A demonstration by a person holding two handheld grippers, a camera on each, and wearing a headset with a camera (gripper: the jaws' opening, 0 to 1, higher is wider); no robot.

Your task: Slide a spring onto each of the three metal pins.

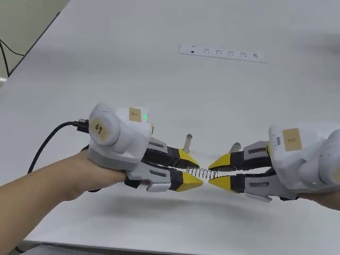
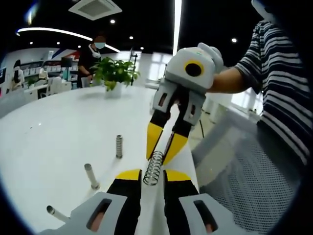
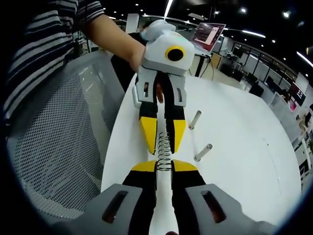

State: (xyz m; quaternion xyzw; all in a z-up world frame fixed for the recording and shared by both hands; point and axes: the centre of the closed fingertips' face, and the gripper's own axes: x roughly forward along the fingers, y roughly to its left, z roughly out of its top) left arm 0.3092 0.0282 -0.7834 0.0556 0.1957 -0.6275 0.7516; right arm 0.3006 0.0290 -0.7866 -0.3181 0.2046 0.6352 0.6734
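**Free one end, then thread**

Above the tabletop [image 1: 159, 79], the left gripper [image 1: 193, 171] and right gripper [image 1: 213, 173] meet tip to tip. Each has its jaws narrowed onto one end of the spring [image 1: 202, 172], which is held in the air. A pin [image 1: 187, 142] stands at the spring's 11 o'clock. One side should probably let go, leaving the bore open to line up with the pin's axis.

Colours, placed from the spring [image 1: 204, 172], itself bare silver wire.
- At its left end, my left gripper [image 1: 199, 171]: yellow tips, black jaws, pale grey body, tan label, one green light.
- At its right end, my right gripper [image 1: 211, 174]: yellow tips, black jaws, white body, tan label.
- Beneath it, table [image 1: 159, 69]: plain white.
- Just behind it, pins [image 1: 187, 142]: dull silver.
- Far behind it, power strip [image 1: 222, 52]: white.
- Far left of it, cable [image 1: 50, 139]: black.
- My shirt [image 2: 279, 73]: black-and-white stripes.
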